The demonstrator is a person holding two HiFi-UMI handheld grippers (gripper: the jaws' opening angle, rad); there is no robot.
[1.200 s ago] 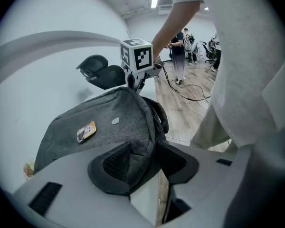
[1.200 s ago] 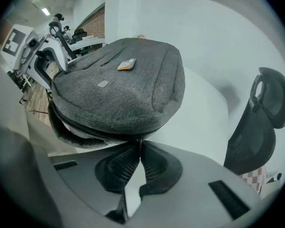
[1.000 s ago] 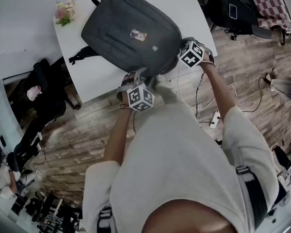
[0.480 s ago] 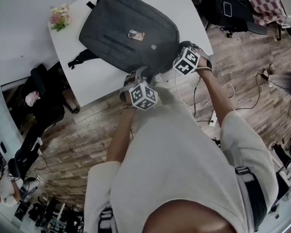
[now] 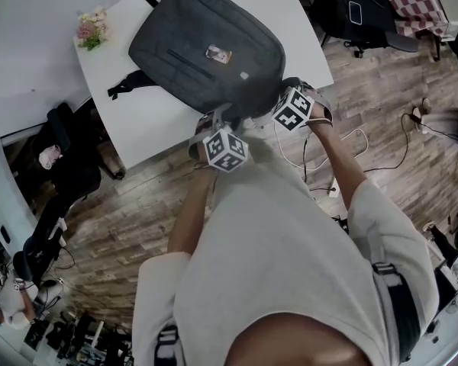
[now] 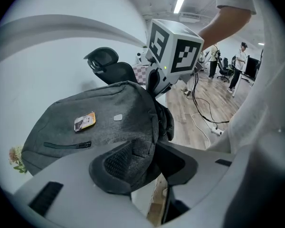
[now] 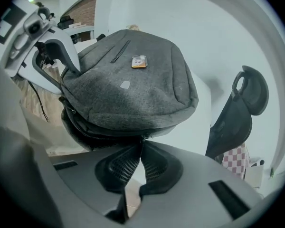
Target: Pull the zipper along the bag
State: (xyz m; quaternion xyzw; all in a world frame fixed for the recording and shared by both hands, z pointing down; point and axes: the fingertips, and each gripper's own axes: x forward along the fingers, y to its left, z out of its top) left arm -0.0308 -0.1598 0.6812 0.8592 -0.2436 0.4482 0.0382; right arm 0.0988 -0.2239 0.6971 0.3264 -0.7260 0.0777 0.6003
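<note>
Two grippers met at the near end of a gray bag, which lay flat on a white worktop with that end at the edge closest to the person. The left gripper was clamped on a thick fold of the bag's fabric, the cloth wedged between its pads and holding the jaws apart. Just beside it, the right gripper had its jaws pressed together. A thin zipper pull appeared to be pinched at their tips, right where the dark zipper ran along the bag's side under the top panel.

The step in hand looked to be the pull itself, one gripper bracing the bag while the other drew the slider. How much of the track was already covered could not be made out.

The next move would likely call for drawing the pull in line with the zipper and following its curve round the bag's corner. The left gripper would need to hold the fabric taut so the bag neither bunched nor slid off the edge.

A small bunch of flowers sat at the far corner, well apart from the work.
</note>
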